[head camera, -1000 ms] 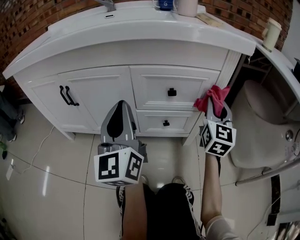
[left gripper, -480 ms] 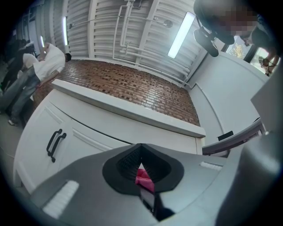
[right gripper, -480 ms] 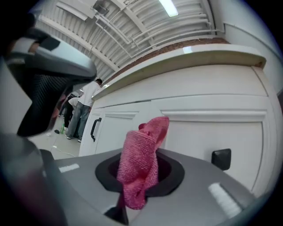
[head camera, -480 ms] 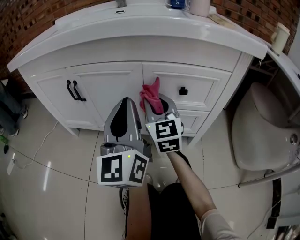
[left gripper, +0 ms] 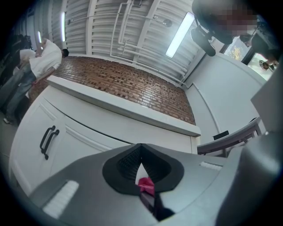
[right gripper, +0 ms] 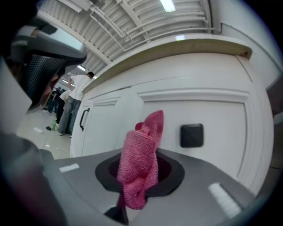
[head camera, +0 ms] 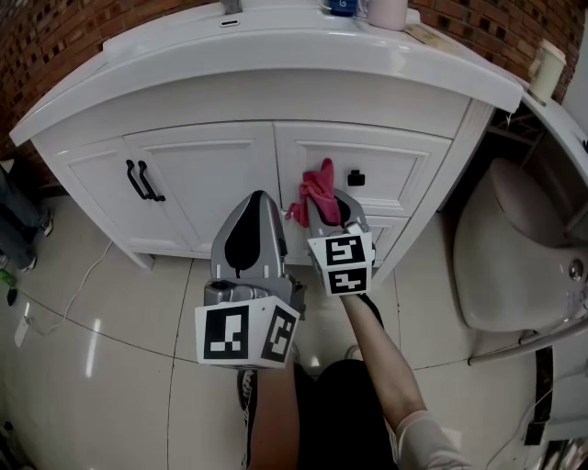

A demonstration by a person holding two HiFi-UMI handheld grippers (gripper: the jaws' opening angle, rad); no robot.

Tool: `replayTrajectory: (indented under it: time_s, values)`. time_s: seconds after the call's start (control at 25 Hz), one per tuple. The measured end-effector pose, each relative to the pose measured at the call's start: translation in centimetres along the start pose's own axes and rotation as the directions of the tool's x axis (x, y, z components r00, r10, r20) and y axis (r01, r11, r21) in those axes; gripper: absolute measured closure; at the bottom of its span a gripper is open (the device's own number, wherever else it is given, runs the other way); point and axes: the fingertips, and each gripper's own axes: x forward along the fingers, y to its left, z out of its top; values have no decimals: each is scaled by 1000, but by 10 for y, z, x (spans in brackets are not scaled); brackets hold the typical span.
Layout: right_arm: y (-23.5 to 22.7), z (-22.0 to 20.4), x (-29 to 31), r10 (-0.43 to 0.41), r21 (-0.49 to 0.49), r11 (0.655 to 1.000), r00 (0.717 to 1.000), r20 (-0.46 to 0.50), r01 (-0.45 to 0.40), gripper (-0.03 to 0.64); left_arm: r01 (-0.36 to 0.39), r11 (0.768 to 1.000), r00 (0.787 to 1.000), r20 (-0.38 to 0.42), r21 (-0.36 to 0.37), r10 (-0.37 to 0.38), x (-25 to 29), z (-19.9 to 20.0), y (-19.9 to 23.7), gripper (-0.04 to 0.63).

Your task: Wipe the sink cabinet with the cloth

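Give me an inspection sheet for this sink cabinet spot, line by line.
Surface: sink cabinet front white, doors and drawers shut.
Job's things: pink cloth at the upper drawer, left of its black knob; contact unclear.
Clutter: cup and blue item on the countertop.
Grippers: right gripper shut on the pink cloth; left gripper shut, empty.
Cables: white cable on the tiled floor, left.
Surroundings: brick wall, toilet.

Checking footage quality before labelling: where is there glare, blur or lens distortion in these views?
Head view: fisheye bows the top of the sink cabinet; the floor tiles show pale glare streaks. Left gripper view: the ceiling light is blown out, corners vignetted. Right gripper view: the cloth is fairly sharp; the left edge is blurred.
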Motion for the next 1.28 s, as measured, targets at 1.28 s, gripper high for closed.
replayTrajectory:
  time_s: [1.28]
  values:
    - [-170, -24, -112, -363, 86, 929, 932, 1, 361, 555, 3, 1000, 1000, 4, 3, -3, 1, 1, -2, 581]
